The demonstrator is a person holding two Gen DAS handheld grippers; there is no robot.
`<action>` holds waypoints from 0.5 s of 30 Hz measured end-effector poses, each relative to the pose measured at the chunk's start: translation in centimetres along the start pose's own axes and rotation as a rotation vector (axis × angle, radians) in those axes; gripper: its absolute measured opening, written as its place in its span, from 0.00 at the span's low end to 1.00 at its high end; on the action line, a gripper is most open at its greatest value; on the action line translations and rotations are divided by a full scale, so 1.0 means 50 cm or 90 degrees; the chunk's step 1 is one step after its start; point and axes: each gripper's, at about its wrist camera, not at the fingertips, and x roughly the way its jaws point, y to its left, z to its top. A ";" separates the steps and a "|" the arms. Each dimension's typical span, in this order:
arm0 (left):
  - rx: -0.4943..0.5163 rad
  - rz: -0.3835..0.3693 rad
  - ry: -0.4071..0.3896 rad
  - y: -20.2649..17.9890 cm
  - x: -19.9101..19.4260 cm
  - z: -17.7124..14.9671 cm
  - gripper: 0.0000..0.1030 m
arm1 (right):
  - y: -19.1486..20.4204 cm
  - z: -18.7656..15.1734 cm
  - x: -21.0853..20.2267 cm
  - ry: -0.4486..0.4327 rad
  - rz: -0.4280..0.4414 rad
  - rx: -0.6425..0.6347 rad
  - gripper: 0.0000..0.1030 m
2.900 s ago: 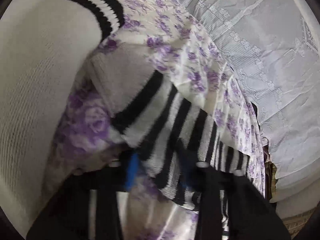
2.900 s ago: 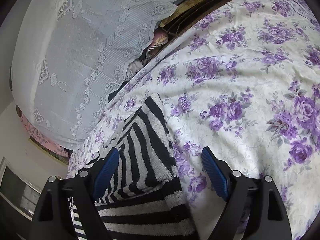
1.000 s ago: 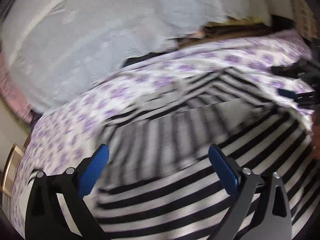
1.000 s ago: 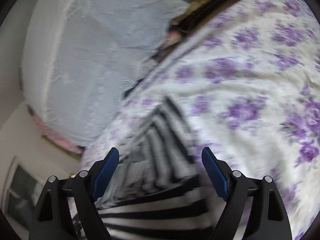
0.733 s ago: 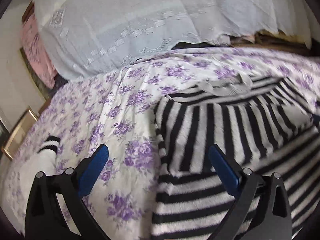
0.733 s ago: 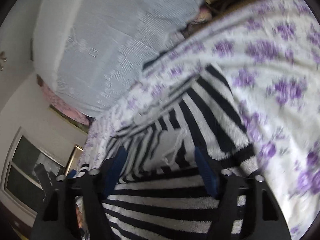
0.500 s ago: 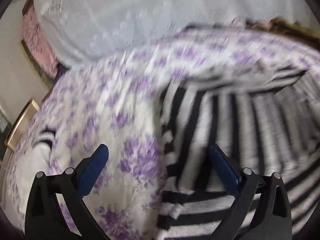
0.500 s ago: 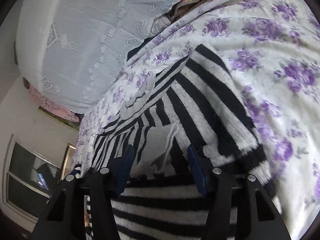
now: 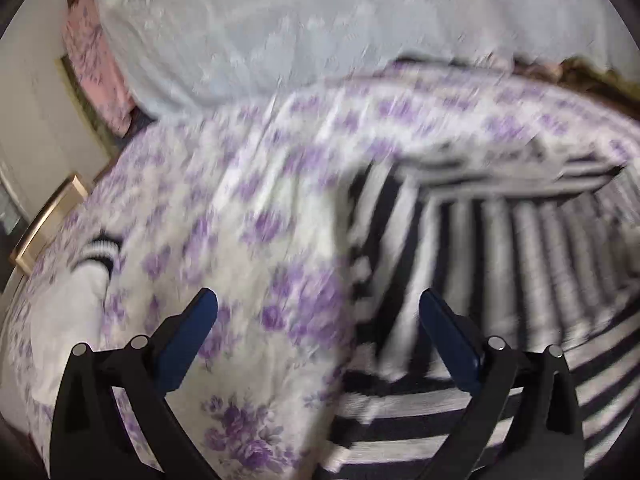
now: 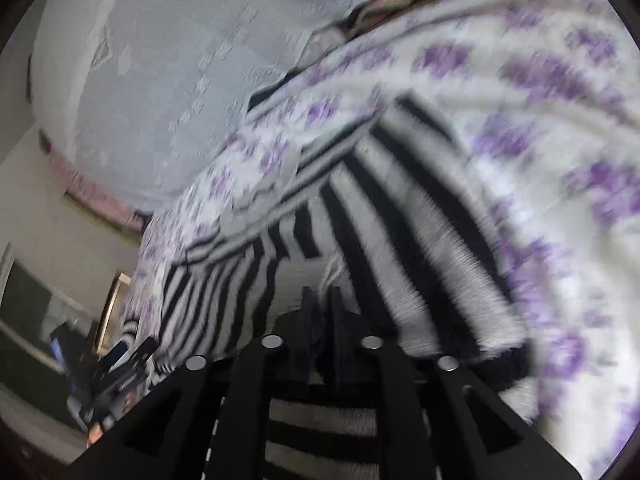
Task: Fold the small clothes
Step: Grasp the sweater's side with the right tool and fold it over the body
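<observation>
- Right now the striped sweater (image 10: 400,216) is lying spread on the floral bedsheet (image 9: 248,184), its folded-in part showing pale near the middle.
- Meanwhile the right gripper (image 10: 322,312) is closing its jaws, and knit fabric is sitting between them – probably pinching a fold so the cloth can be lifted over.
- Over on the other side, the left gripper (image 9: 316,320) is hanging with its blue pads (image 9: 188,332) spread wide and nothing caught, straddling the sweater's edge where stripes meet sheet; it seems to be lining up on that edge for its own pinch.
- A white garment with striped cuff (image 9: 96,256) is waiting well apart at the left, likely next in line.
- As for containers, none is showing in either view; a pale lace cover (image 9: 320,20) is draping the far end beyond the bed.
</observation>
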 end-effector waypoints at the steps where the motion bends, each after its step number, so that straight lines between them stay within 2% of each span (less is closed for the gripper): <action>1: 0.002 -0.025 -0.013 -0.002 -0.015 0.013 0.96 | 0.017 0.005 -0.013 -0.016 0.008 -0.017 0.27; 2: 0.006 -0.051 -0.019 -0.007 -0.025 0.025 0.96 | 0.045 0.009 -0.018 -0.015 0.031 -0.039 0.43; 3: 0.016 -0.088 -0.018 -0.020 -0.029 0.044 0.96 | 0.071 0.011 -0.009 0.005 0.054 -0.054 0.53; 4: 0.020 -0.109 -0.012 -0.031 -0.026 0.056 0.96 | 0.100 0.009 0.010 0.040 0.086 -0.072 0.66; 5: 0.019 -0.133 0.004 -0.049 -0.013 0.073 0.96 | 0.131 0.001 0.039 0.075 0.117 -0.085 0.69; 8: 0.011 -0.169 0.042 -0.087 0.036 0.094 0.96 | 0.151 -0.005 0.109 0.141 0.159 -0.057 0.72; 10: 0.008 -0.161 0.082 -0.100 0.101 0.092 0.96 | 0.116 -0.012 0.147 0.154 0.173 0.003 0.73; 12: -0.012 -0.102 0.123 -0.088 0.166 0.072 0.96 | 0.069 -0.011 0.151 0.120 0.179 0.021 0.62; 13: -0.040 -0.103 0.140 -0.065 0.191 0.061 0.96 | 0.053 -0.008 0.144 0.112 0.178 0.018 0.49; 14: -0.095 -0.152 0.144 -0.028 0.202 0.056 0.96 | 0.033 0.000 0.134 0.103 0.160 0.028 0.46; 15: -0.127 -0.153 0.139 -0.005 0.194 0.063 0.96 | 0.019 0.006 0.124 0.087 0.153 0.044 0.46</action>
